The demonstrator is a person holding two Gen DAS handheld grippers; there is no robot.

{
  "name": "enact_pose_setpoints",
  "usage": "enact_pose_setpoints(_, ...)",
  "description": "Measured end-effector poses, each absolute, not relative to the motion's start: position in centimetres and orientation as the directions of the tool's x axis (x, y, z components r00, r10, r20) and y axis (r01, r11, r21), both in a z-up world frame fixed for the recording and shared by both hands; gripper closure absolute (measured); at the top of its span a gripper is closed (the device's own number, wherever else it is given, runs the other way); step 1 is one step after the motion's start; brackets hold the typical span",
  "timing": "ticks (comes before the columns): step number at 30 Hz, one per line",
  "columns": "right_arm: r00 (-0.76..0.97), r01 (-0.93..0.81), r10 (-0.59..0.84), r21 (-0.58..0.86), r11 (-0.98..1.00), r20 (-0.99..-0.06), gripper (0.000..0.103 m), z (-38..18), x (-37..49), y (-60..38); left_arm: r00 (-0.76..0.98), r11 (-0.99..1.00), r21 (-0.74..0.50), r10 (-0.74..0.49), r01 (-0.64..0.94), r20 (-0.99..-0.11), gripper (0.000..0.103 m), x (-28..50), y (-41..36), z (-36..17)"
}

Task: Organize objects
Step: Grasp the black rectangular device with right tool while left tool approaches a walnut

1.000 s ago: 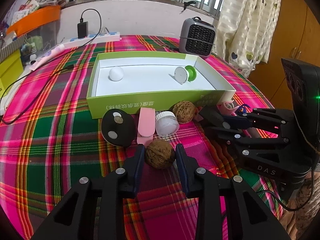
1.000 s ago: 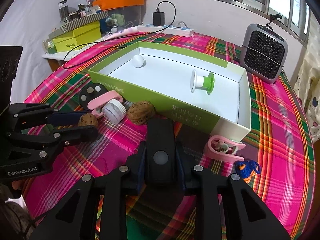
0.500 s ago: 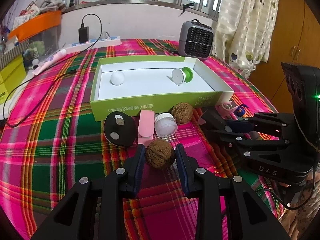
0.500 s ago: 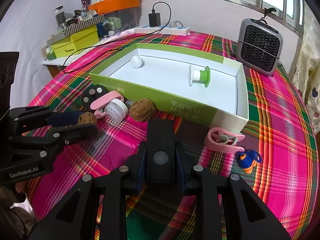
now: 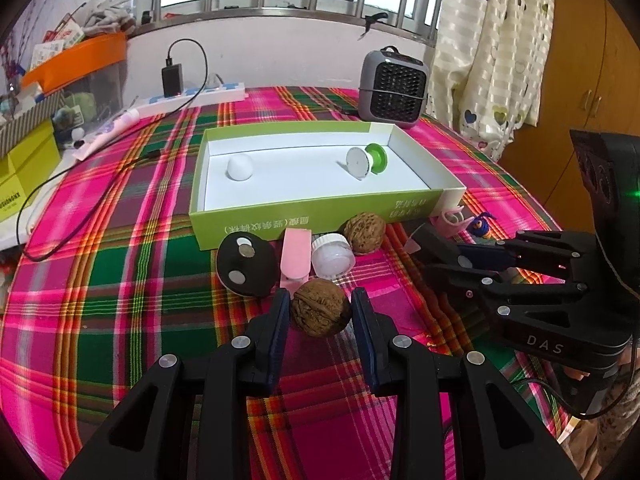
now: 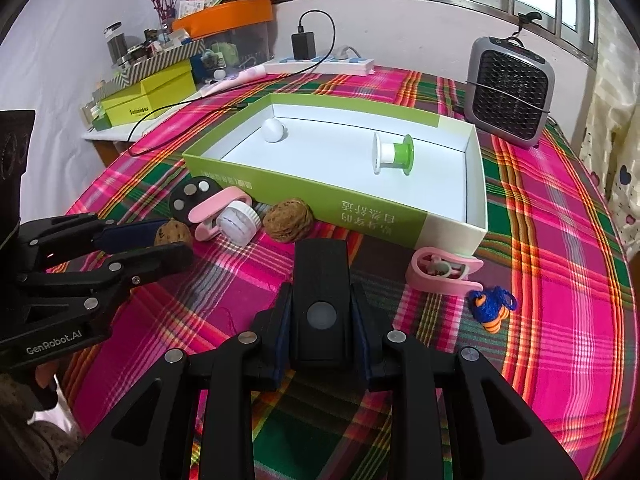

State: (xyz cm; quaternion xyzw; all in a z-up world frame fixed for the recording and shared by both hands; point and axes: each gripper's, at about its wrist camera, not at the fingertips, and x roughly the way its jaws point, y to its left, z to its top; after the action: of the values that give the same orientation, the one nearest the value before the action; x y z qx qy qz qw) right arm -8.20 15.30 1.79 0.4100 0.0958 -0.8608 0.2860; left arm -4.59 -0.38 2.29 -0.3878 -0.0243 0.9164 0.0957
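Observation:
My left gripper (image 5: 320,312) is shut on a brown walnut (image 5: 319,312) and holds it above the plaid cloth, in front of the green box (image 5: 304,218). My right gripper (image 6: 322,312) is shut on a black rectangular block (image 6: 322,280). The box holds a white ball (image 5: 240,167) and a green-and-white spool (image 5: 366,161). In front of the box lie a second walnut (image 5: 364,233), a white cap (image 5: 333,256), a pink clip (image 5: 297,254) and a black oval piece (image 5: 246,266).
Another pink clip (image 6: 442,272) and a blue-orange toy (image 6: 492,308) lie by the box's right corner. A grey fan heater (image 5: 392,86) stands behind the box. A power strip (image 5: 196,94) with charger and cables lies at the back left, near yellow boxes (image 6: 152,94).
Both grippers have risen and drawn back a little with their objects; the box and loose items look farther away. Nothing on the cloth has moved.

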Motion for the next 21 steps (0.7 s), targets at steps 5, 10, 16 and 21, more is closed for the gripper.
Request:
enact_pose_setpoints(5, -0.513, 0.565, -0.417, 0.07, -0.822, -0.751, 0.075, 2.3, -7.9, 15.6, -0.691, -0.98, -0.12, 0.196, -0.157, -0.696, 0.074, -4.4, -0.5, 2.8)
enact_pose_setpoints(10, -0.528, 0.554, -0.415, 0.07, -0.829, -0.741, 0.075, 3.1, -7.6, 16.0, -0.694, -0.98, -0.12, 0.198, -0.16, -0.692, 0.074, -4.3, -0.4, 3.2)
enact_pose_setpoints(16, -0.55, 0.531, -0.424, 0.09, -0.843, -0.719, 0.075, 4.2, -7.5, 16.7, -0.713, -0.981, -0.112, 0.193, -0.159, -0.675, 0.074, -4.3, -0.4, 4.3)
enact_pose_setpoints(21, -0.557, 0.53, -0.426, 0.09, -0.843, -0.713, 0.075, 4.7, -7.8, 16.8, -0.72, -0.981, -0.115, 0.191, -0.153, -0.668, 0.074, -4.6, -0.5, 4.8)
